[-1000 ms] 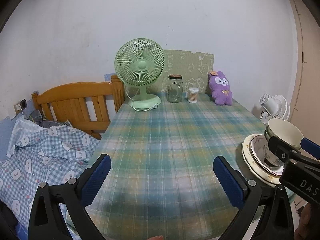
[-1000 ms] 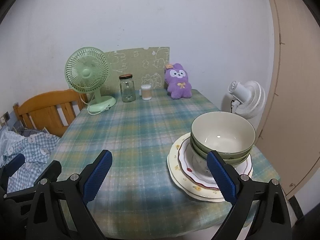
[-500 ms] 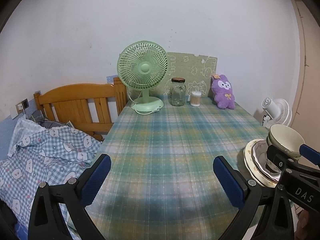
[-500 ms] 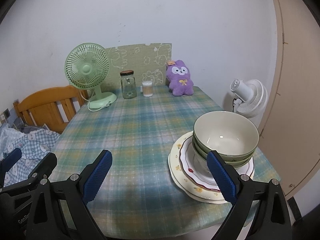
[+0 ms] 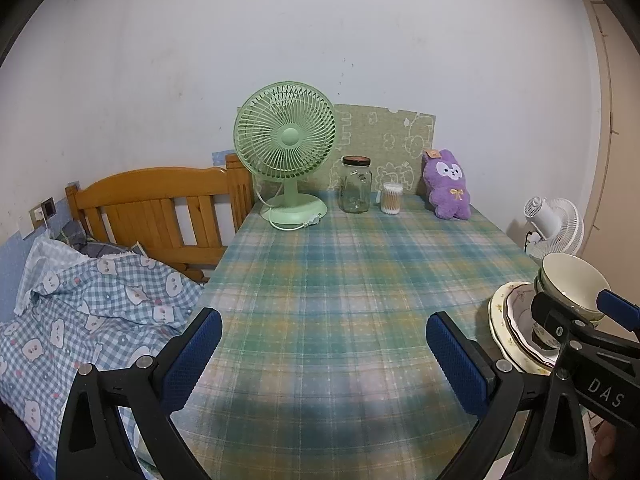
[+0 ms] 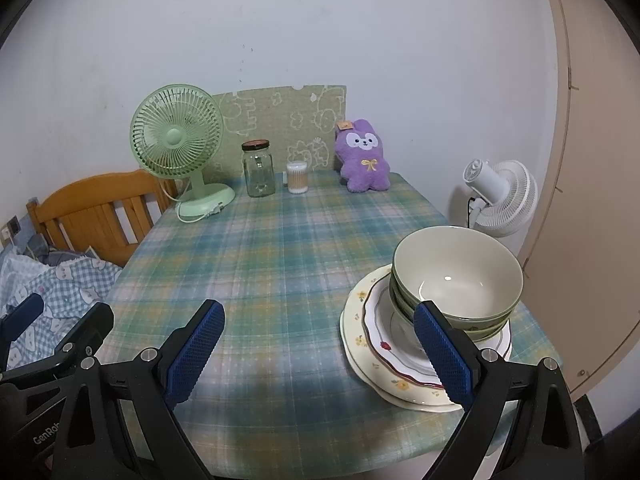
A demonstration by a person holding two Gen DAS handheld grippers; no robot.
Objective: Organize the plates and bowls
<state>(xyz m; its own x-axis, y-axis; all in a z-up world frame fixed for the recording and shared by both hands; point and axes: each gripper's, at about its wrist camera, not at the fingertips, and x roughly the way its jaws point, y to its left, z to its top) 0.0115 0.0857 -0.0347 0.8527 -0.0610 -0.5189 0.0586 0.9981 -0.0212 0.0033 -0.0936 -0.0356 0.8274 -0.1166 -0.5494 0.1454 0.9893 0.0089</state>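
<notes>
Both pairs of tongs are black plastic frames with blue ribbed pads, and each gapes wide with nothing between its pads: the left tongs (image 5: pixel 324 354) over the near middle of the counter (image 6: pixel 280 248), the right tongs (image 6: pixel 318 350) near the near-right corner. The counter wears a soft plaid cloth of green, blue and yellow, and its wide middle lies open. At the near-right corner, close to the right edge, sits the stack: two glossy round bowls (image 6: pixel 458 276), cream inside with green outsides, nested on a scallop-edged plate with a red rim line (image 6: pixel 384 334), which lies on a larger cream plate with small yellow flowers (image 6: pixel 352 320). The right pad of the right tongs stands in front of the bowls; contact cannot be judged. Along the far edge stand a pale green plastic fan (image 5: pixel 286 152), a clear glass jar with a dark lid (image 5: pixel 355 190), a small tub of cotton swabs (image 5: pixel 391 199) and a fuzzy purple plush rabbit (image 5: pixel 448 188). White lettering "DAS" shows on the right frame in the left view, "GenRob" on the left frame in the right view.
</notes>
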